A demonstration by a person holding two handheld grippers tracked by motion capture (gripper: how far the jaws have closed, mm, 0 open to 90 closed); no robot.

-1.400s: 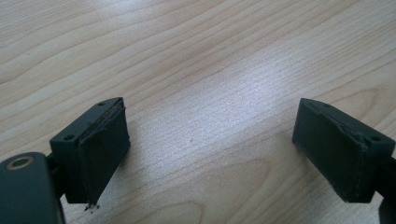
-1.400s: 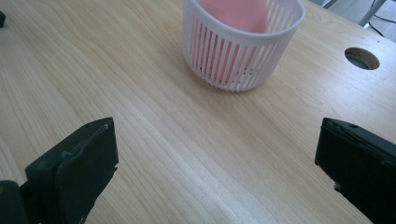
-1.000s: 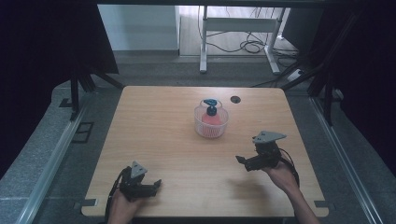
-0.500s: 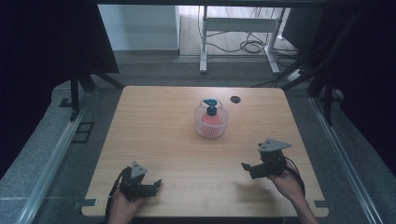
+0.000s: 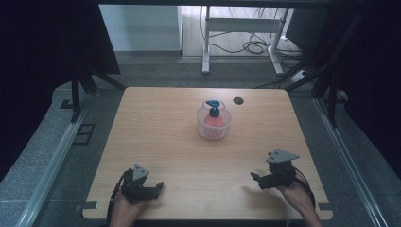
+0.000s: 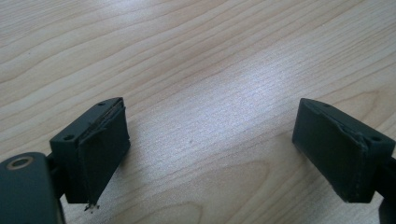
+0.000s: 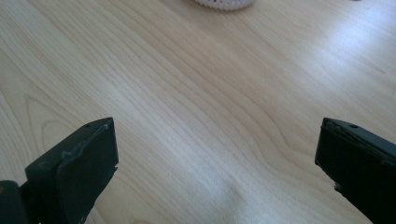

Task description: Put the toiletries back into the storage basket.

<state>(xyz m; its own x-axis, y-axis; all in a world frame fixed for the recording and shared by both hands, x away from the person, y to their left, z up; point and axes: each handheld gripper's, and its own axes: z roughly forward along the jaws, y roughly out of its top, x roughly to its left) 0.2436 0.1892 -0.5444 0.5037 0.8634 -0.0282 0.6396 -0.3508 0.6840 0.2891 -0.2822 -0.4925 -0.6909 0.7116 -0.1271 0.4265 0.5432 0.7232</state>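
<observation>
While both grippers sit low in the frame, the left gripper [image 5: 157, 186] at lower left and the right gripper [image 5: 255, 178] at lower right, each has its jaws spread wide over bare tabletop [image 5: 156, 127]. A white basket [image 5: 213, 130] holding a pump bottle [image 5: 213, 116] stands above centre.

Count: one white basket [image 5: 213, 127] ahead of my tools, one red pump bottle [image 5: 214, 117] inside it, one dark round hole [image 5: 238, 100] in the tabletop [image 5: 156, 132] just beyond. Two tools, mine.
</observation>
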